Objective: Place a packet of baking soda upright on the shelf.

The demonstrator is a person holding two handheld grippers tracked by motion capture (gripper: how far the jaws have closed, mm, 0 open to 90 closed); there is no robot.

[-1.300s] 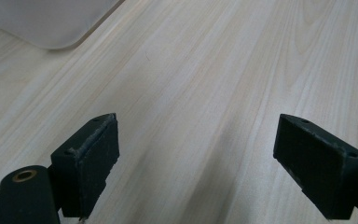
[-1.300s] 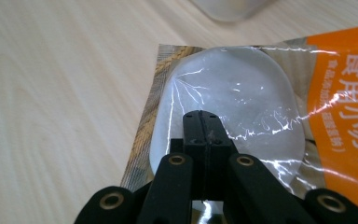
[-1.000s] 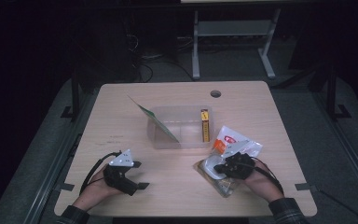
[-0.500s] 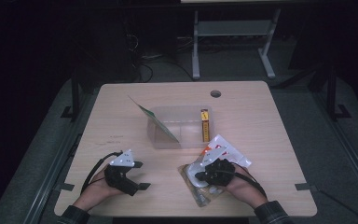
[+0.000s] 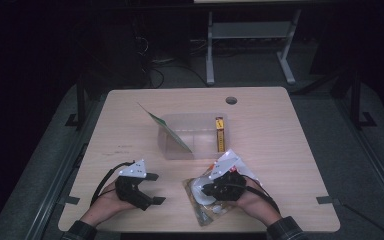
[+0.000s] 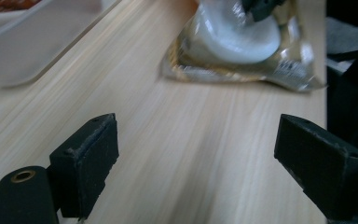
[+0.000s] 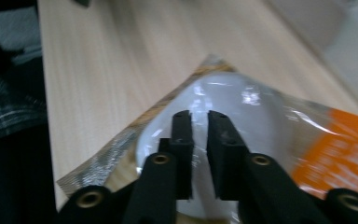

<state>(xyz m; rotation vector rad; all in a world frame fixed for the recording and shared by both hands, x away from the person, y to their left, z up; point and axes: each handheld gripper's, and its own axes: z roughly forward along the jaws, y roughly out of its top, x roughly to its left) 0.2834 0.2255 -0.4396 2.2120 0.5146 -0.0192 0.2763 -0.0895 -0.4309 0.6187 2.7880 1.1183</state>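
A clear crinkly packet (image 5: 203, 212) with a white round lump (image 7: 261, 105) inside lies near the table's front edge. My right gripper (image 5: 206, 189) lies over it and points left. Its jaws (image 7: 199, 115) have just been opening and stand a narrow slit apart above the white lump, with nothing pinched between the pads. A white and orange wrapper (image 5: 228, 163) shows just beyond the right hand; whether it belongs to the same packet I cannot tell. My left gripper (image 5: 158, 188) rests on the table to the left, its jaws (image 6: 196, 135) wide open on bare wood, facing the packet (image 6: 242, 44).
A clear plastic bin (image 5: 192, 135) stands mid-table with a thin yellow box (image 5: 220, 133) upright at its right wall and a green card (image 5: 166, 131) leaning on its left side. A cable hole (image 5: 231, 100) sits at the table's far edge. A shelf frame (image 5: 250, 45) stands behind the table.
The right hand has slid to the left along the front edge, taking the packet with it toward the table's middle. The left hand has stayed put.
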